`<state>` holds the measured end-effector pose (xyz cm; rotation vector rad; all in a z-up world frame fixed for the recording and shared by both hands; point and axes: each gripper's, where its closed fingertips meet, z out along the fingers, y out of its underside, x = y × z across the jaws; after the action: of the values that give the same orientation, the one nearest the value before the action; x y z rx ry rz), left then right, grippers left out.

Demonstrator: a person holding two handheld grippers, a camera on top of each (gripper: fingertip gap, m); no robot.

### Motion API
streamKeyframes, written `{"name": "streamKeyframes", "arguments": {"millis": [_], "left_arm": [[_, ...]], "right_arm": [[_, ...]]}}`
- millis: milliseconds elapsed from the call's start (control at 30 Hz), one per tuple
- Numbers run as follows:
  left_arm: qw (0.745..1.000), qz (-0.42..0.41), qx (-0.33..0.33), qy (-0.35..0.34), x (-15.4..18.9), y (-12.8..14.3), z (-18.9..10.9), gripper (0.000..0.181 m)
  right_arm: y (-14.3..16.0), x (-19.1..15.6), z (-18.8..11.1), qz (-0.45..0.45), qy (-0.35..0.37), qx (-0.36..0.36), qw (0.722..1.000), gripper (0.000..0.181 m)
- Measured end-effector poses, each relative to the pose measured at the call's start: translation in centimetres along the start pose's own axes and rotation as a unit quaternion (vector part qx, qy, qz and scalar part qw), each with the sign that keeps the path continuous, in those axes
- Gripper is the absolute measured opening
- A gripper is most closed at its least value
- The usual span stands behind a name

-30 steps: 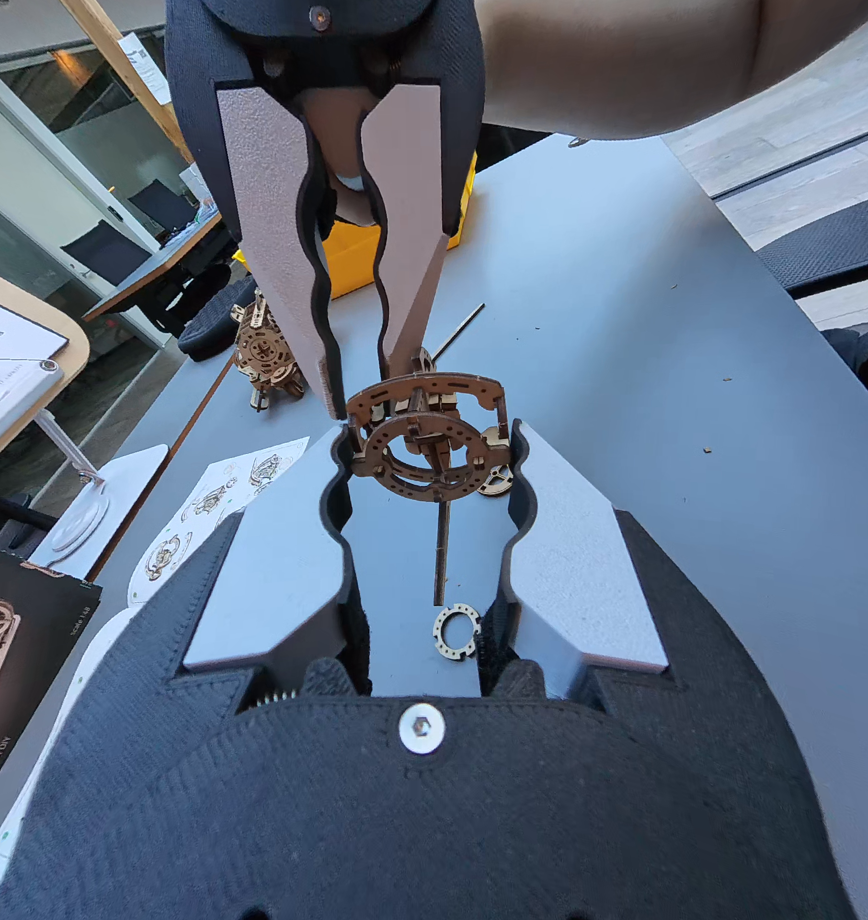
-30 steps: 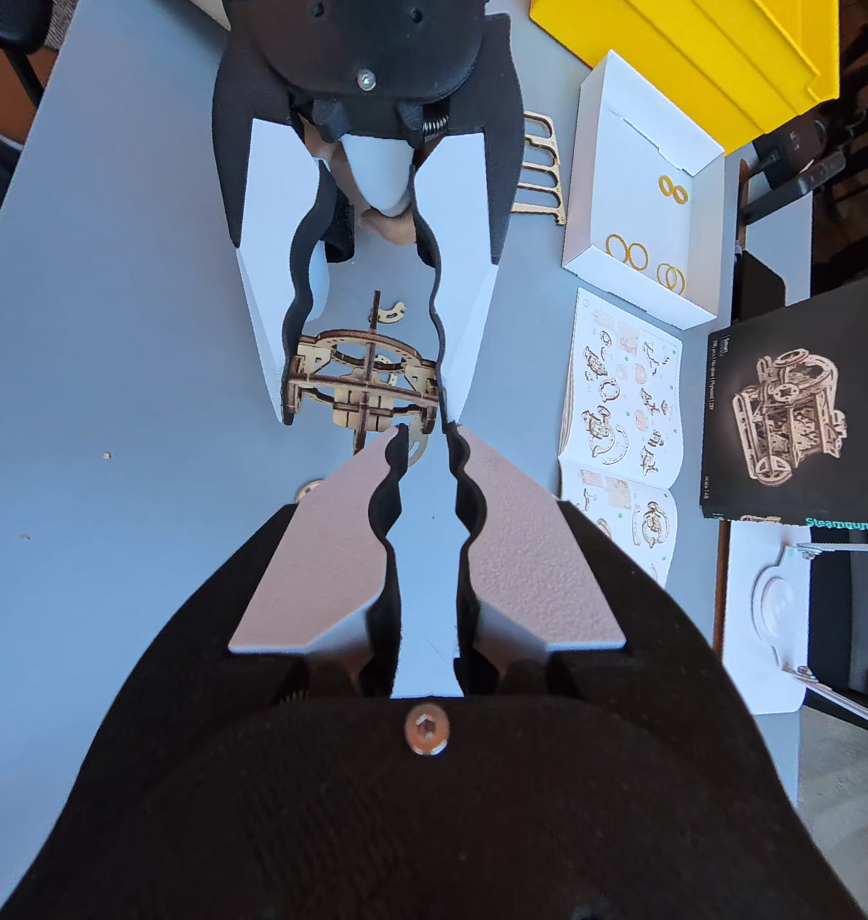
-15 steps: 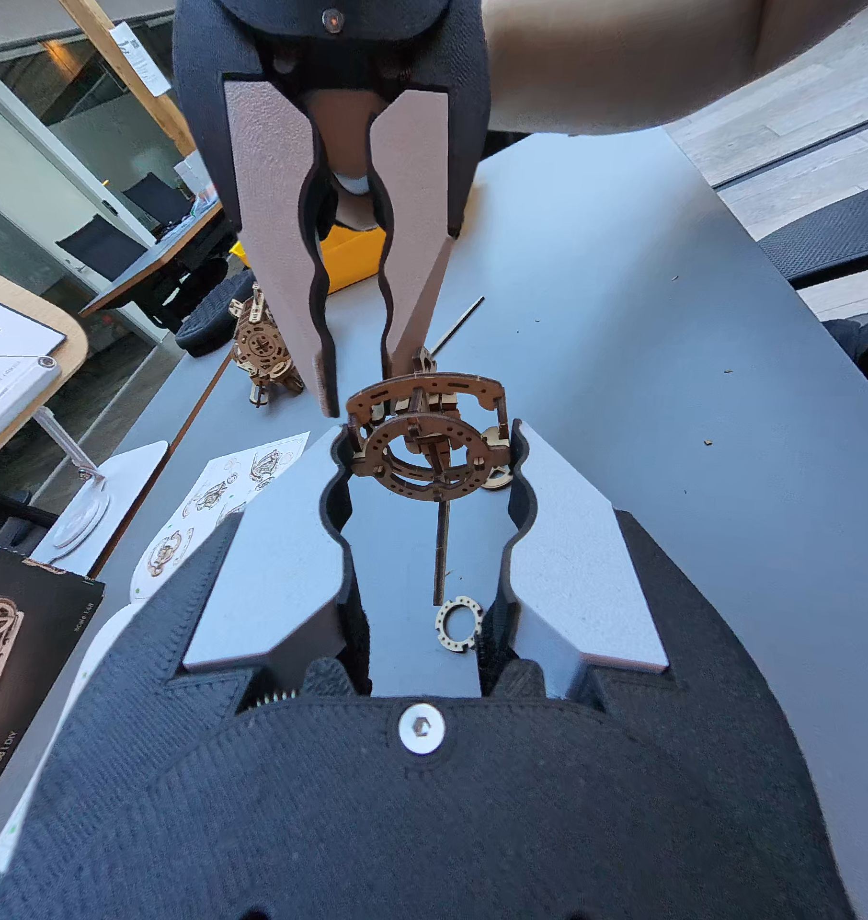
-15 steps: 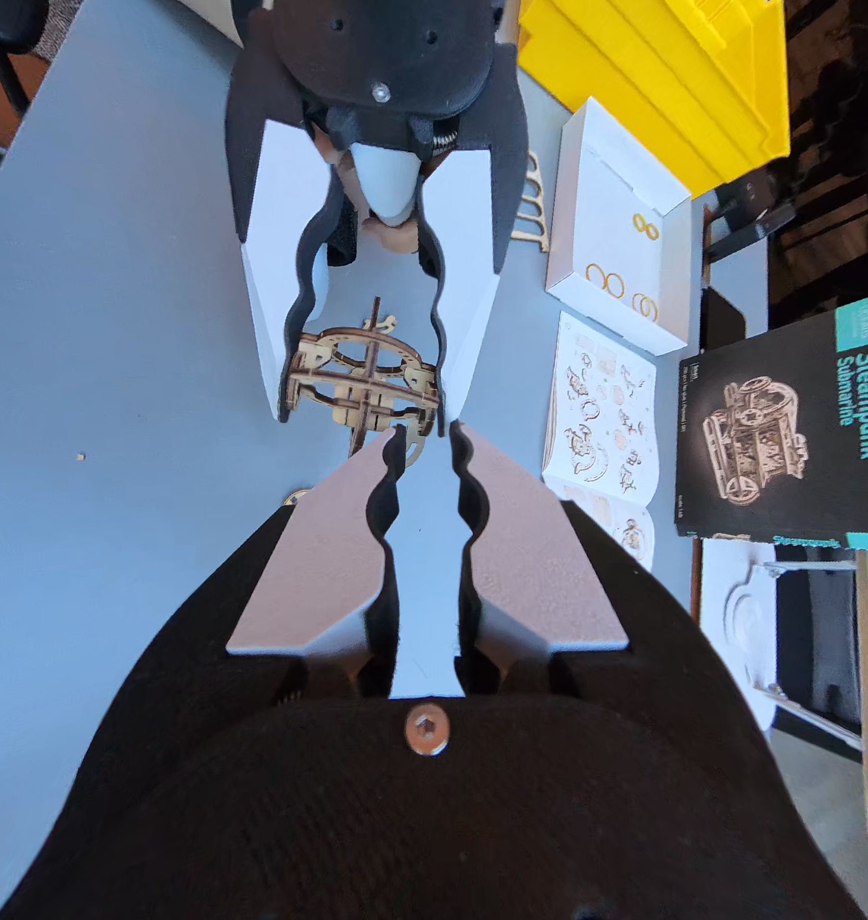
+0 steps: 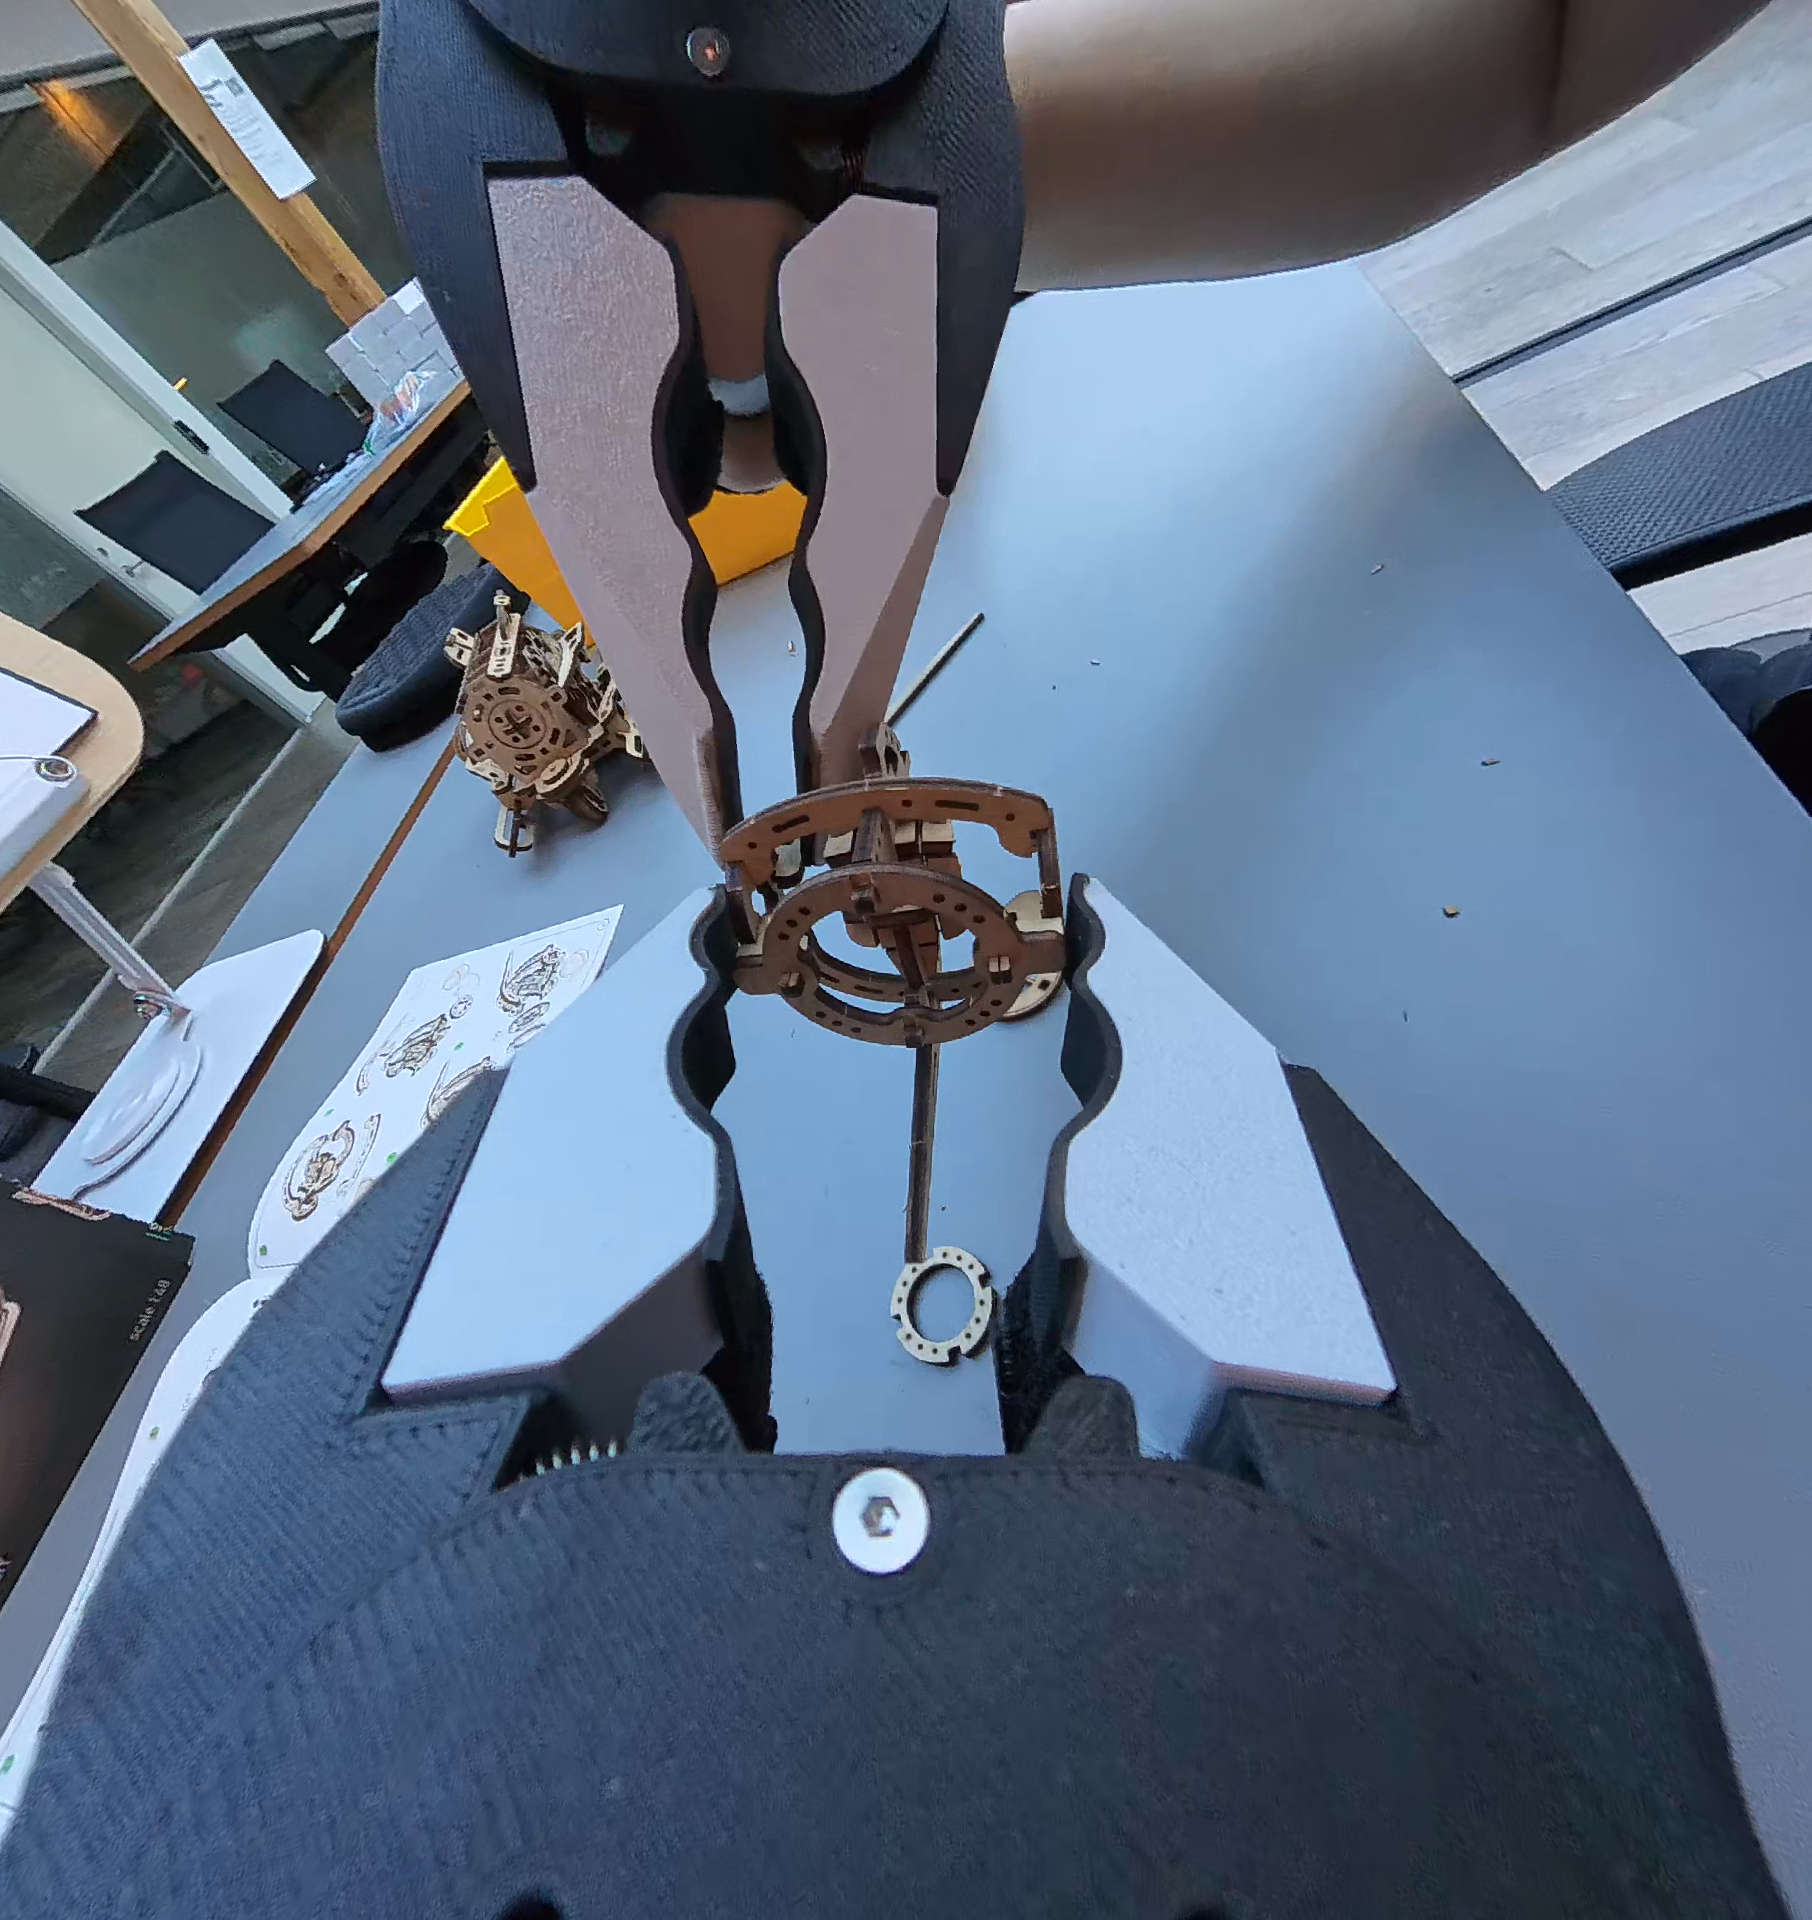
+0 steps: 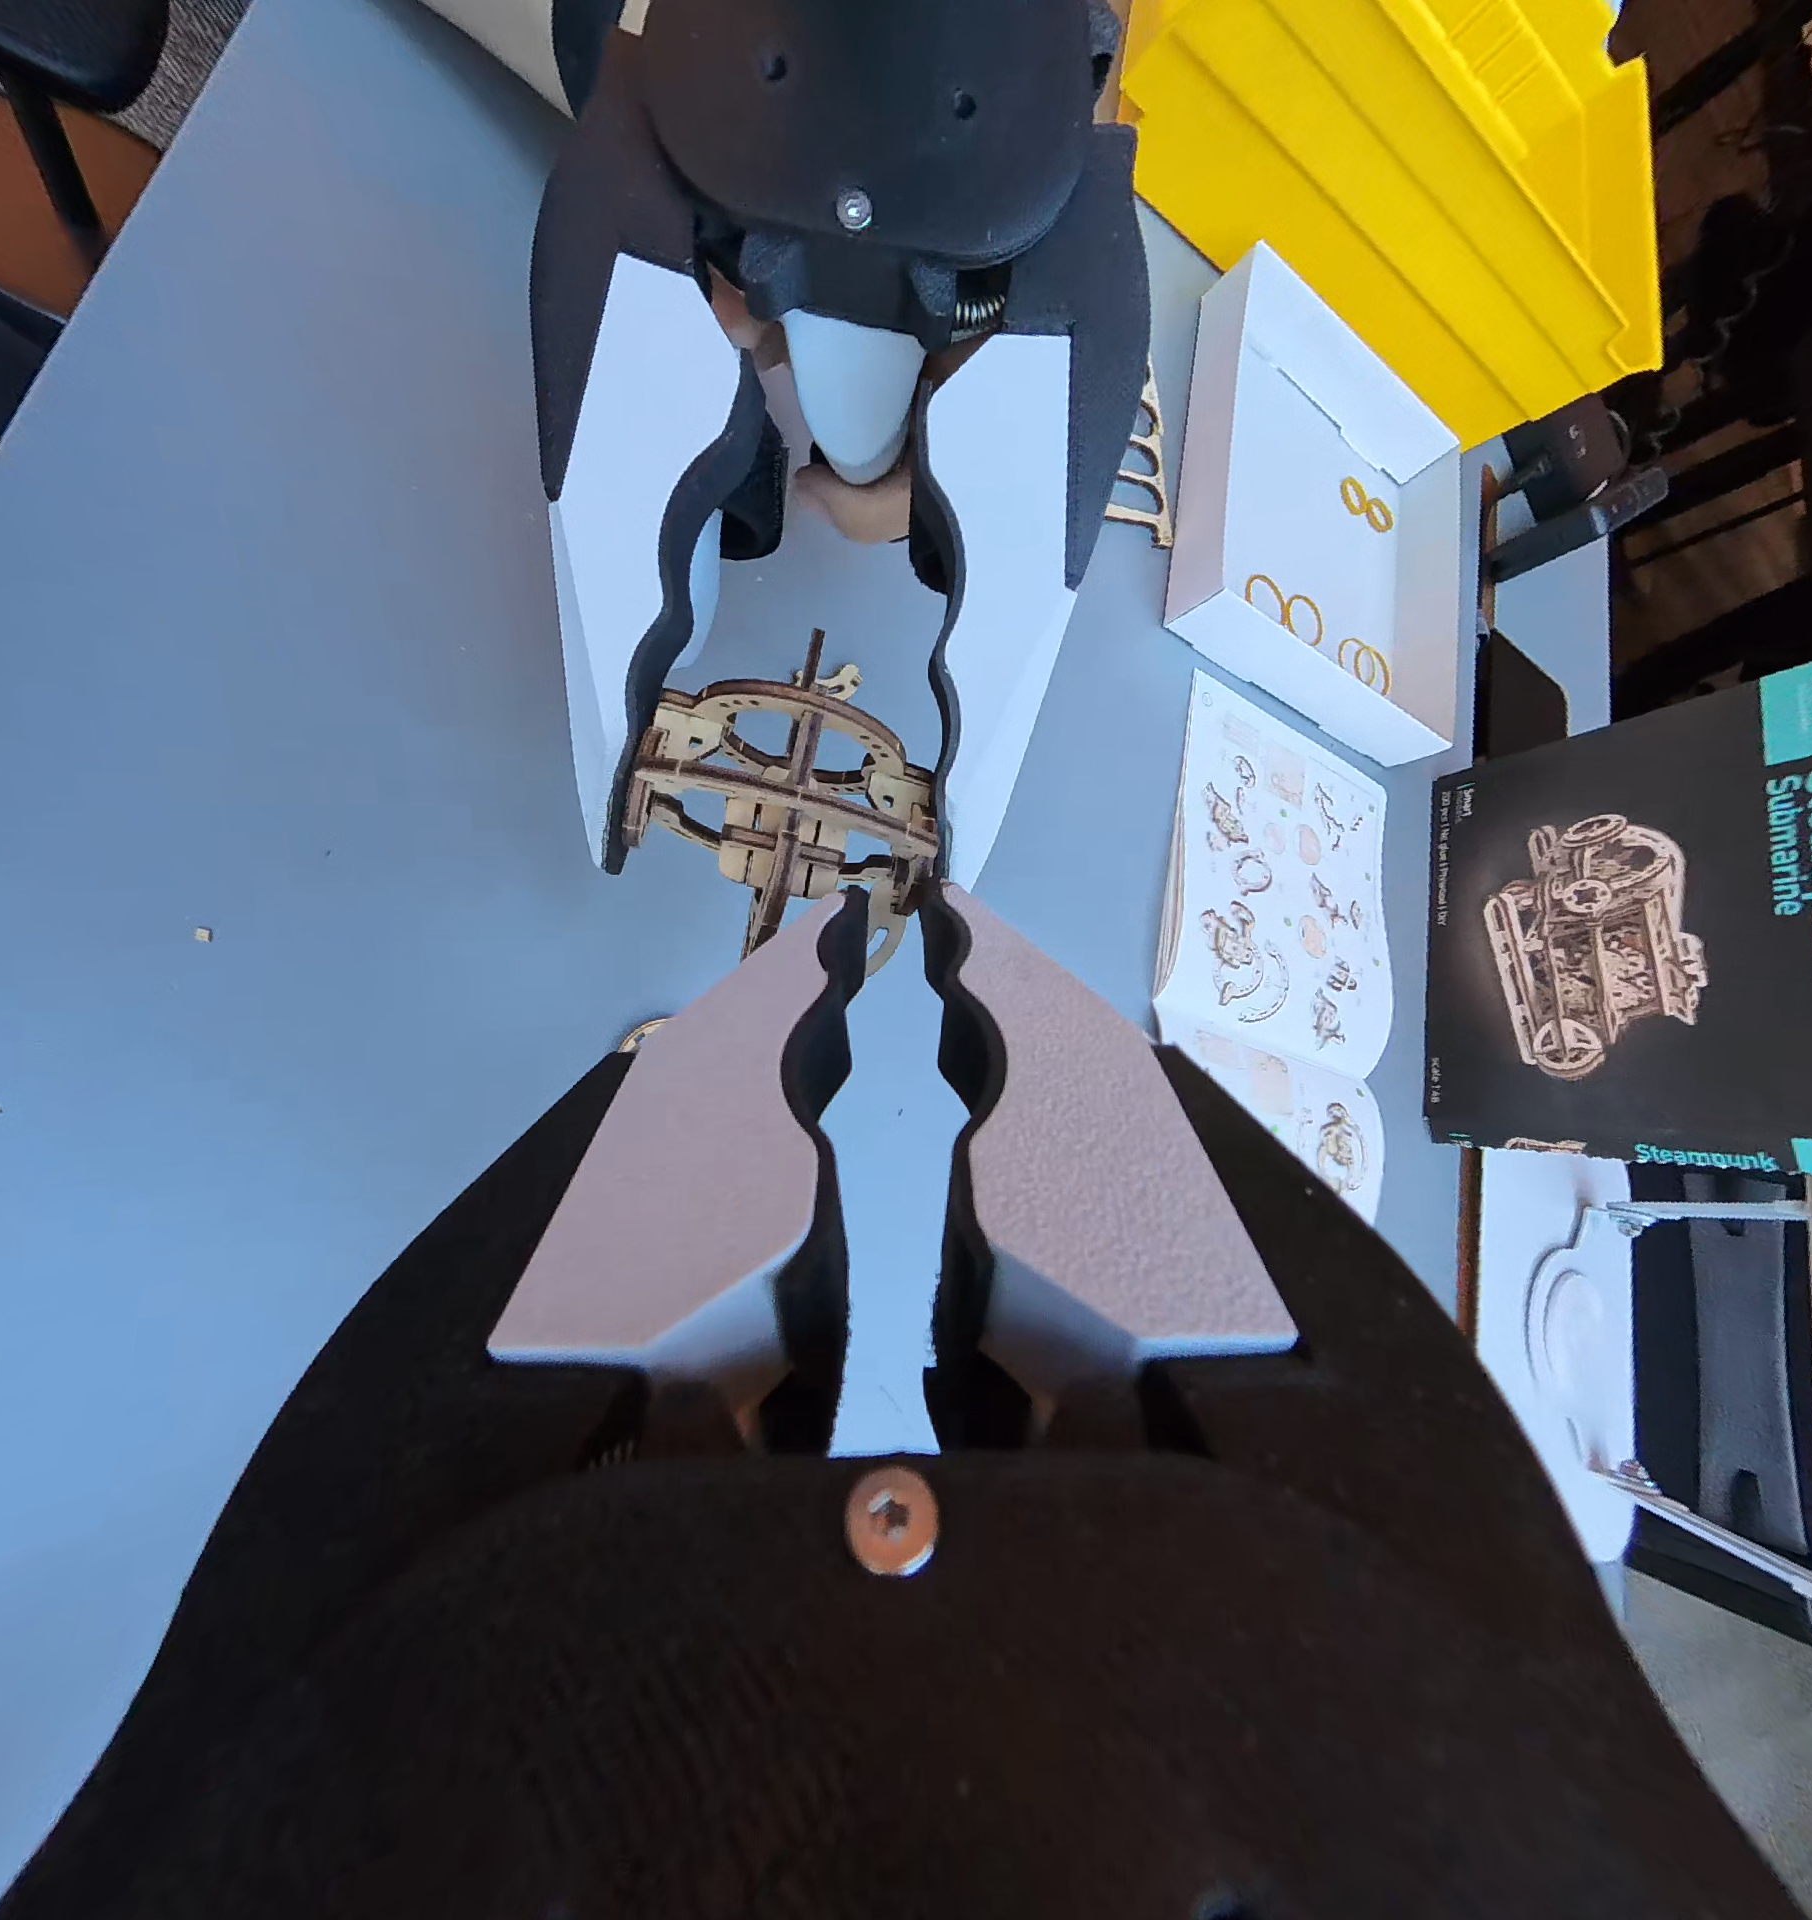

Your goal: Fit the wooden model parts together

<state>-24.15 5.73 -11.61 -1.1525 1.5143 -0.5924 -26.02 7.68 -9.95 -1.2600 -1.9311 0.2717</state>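
Left gripper (image 5: 891,935) clamps wooden ring assembly (image 5: 886,925); right gripper (image 6: 886,904) slightly parted, apparently touching its edge.

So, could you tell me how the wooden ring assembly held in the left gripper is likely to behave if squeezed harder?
The wooden ring assembly looks like thin, openwork plywood, so probably light but fragile; a harder squeeze from the left gripper might crack it or pop its slotted joints. Its long thin shaft would likely snap if levered.
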Motion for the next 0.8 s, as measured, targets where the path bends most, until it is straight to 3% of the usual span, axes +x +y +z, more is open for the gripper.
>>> {"name": "streamKeyframes", "arguments": {"millis": [800], "left_arm": [[1.000,0.015,-0.019,0.000,0.37,0.69,0.43,0.062]], "right_arm": [[0.57,-0.64,0.30,0.059,-0.042,0.008,0.997,0.006]]}}
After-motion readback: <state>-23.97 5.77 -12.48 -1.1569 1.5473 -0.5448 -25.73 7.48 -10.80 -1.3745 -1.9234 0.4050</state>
